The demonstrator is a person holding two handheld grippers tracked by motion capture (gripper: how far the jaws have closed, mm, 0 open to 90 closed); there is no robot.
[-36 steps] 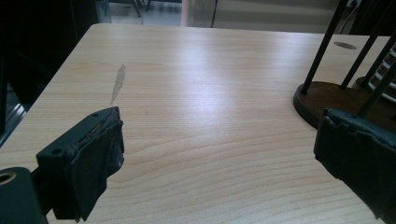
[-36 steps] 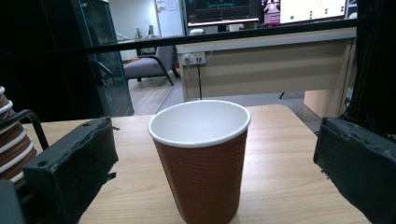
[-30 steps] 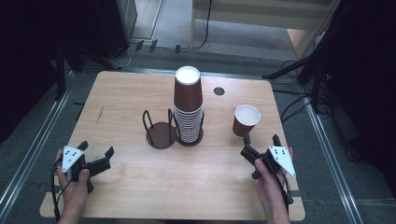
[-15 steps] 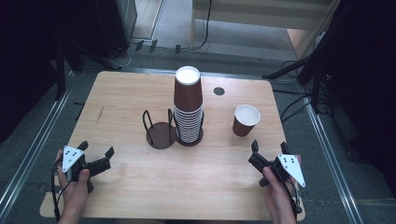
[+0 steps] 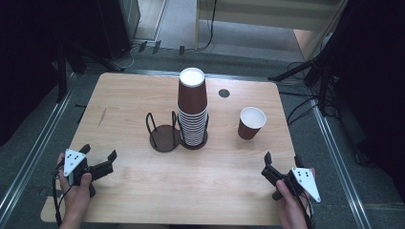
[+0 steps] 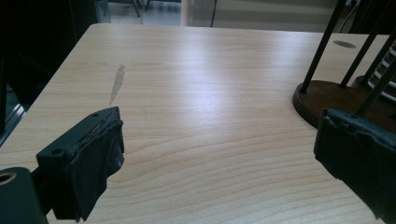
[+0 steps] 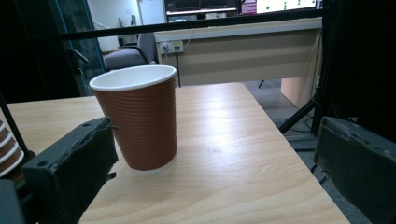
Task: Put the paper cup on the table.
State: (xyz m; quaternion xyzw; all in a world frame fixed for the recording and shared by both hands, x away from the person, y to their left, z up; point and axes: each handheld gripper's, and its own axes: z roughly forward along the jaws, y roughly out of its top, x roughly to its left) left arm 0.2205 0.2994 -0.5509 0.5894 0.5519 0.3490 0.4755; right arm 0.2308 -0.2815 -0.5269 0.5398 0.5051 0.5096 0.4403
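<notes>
From the high view I see my left gripper low at the near left corner of the table, its jaws spread wide with nothing between them, pointing toward the middle of the table. My right gripper sits at the near right edge, jaws also wide apart and empty, aimed toward the far side where a single brown paper cup stands upright on the right part of the table, well apart from the jaws. At the centre a tall stack of cups rises from a round base, and just left of it, touching or nearly so, is an empty round cup holder with thin black upright rods. A small dark round hole lies in the tabletop beyond the stack. In the left gripper view I look along my two black jaws, set far apart over bare wood; the cup holder shows at the far right with its dark base and rods, and the ribbed side of the stack peeks in at the right edge. A faint grey smear marks the wood ahead on the left. In the right gripper view the single cup stands upright ahead, lined up just over my left jaw, white inside and ribbed brown outside, not touched by either jaw; the stack shows at the left edge.
</notes>
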